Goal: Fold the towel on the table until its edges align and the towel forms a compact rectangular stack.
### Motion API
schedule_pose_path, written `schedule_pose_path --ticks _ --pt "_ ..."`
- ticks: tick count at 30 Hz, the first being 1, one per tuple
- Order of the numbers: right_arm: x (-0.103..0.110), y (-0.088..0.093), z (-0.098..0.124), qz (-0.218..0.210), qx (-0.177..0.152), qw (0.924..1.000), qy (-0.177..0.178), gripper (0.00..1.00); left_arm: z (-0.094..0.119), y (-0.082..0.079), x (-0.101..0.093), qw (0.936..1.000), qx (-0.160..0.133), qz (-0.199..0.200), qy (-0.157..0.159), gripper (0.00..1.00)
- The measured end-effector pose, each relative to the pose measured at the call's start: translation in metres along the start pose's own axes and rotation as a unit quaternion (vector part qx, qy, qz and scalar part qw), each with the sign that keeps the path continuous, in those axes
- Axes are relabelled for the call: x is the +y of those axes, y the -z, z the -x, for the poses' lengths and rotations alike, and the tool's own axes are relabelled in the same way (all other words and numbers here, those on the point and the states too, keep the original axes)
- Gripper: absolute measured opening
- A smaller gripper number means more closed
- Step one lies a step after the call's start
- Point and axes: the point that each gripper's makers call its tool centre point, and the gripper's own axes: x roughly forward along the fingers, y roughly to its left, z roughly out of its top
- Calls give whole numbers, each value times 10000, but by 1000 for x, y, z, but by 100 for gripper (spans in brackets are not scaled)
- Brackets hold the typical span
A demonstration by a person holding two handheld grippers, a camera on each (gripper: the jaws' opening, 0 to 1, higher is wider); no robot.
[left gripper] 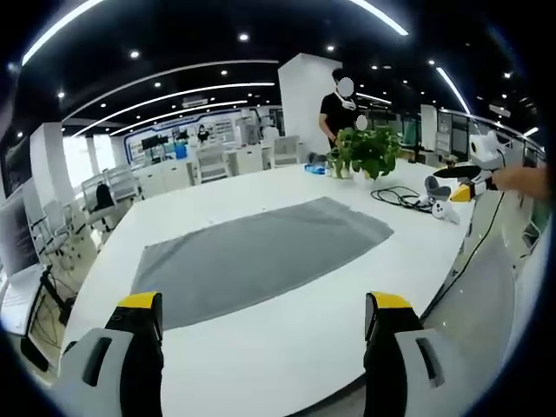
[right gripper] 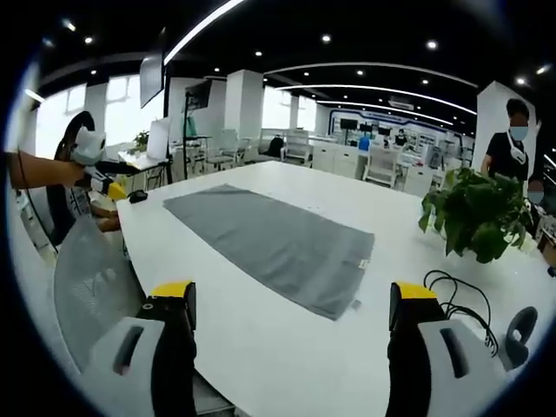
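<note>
Still unfolded — grey towel (left gripper: 261, 256), flat, single-layered.

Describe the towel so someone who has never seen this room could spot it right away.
Find the big white table in the open office. Lying flat and unfolded across its middle is the towel, a grey rectangle. Unlike the potted plant and black cable near the table's edge, it is the only flat cloth there.
</note>
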Motion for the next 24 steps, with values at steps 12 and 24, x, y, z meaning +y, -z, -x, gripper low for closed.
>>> schedule_pose_path --ticks 12,24 --pt "1 -5 0 25 -40 10000 1 93 -2 -1 -11 9998 15 -155 94 99" --pt "-1 -16 2 77 -124 9999 -7 93 -6 -9 -6 9995 -24 -306 83 99"
